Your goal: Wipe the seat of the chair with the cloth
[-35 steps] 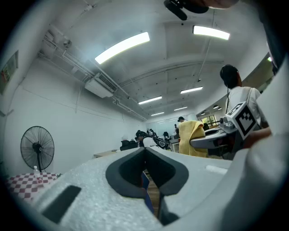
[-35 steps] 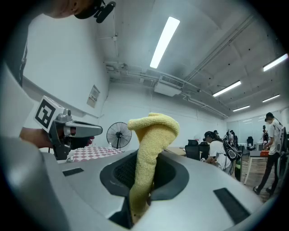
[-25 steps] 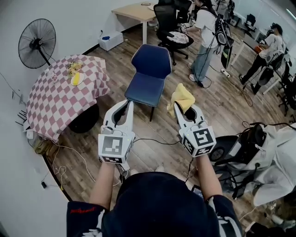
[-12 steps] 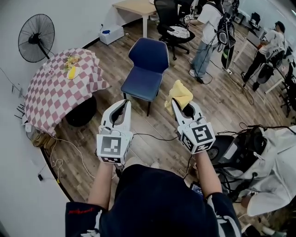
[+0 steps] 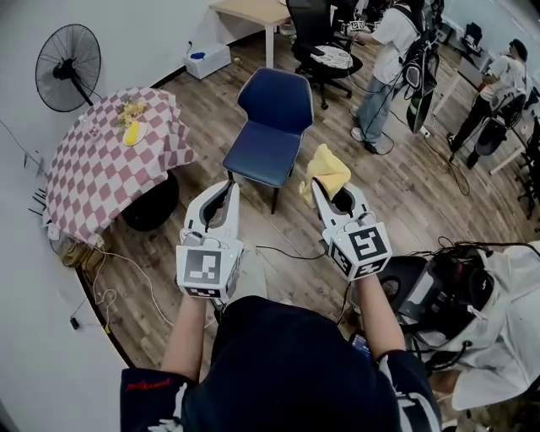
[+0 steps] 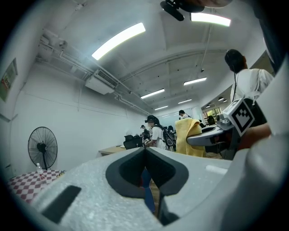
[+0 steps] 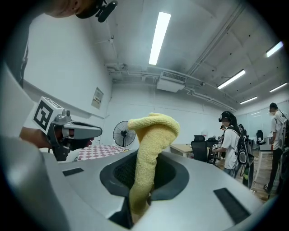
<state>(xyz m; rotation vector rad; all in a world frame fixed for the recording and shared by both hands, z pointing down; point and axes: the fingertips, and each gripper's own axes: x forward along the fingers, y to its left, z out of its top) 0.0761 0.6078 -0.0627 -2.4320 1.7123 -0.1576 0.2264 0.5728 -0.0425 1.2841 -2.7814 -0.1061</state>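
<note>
A blue chair (image 5: pixel 268 135) stands on the wood floor ahead of me, its seat (image 5: pixel 261 155) bare. My right gripper (image 5: pixel 319 187) is shut on a yellow cloth (image 5: pixel 325 170), which stands bunched above the jaws in the right gripper view (image 7: pixel 149 149). It hovers to the right of the seat's front corner, apart from it. My left gripper (image 5: pixel 229 187) is shut with nothing in it, just short of the seat's front edge. In the left gripper view its jaws meet (image 6: pixel 145 151) and a sliver of the blue chair (image 6: pixel 147 189) shows between them.
A round table with a checked cloth (image 5: pixel 105 164) stands at the left, a floor fan (image 5: pixel 67 69) behind it. Black cables (image 5: pixel 287 253) run over the floor below the grippers. A wooden desk (image 5: pixel 253 12), an office chair (image 5: pixel 325 51) and standing persons (image 5: pixel 390 59) are beyond.
Both grippers stay side by side and the view has shifted slightly; the chair sits a little closer to them. The cloth stays clamped in the right gripper.
</note>
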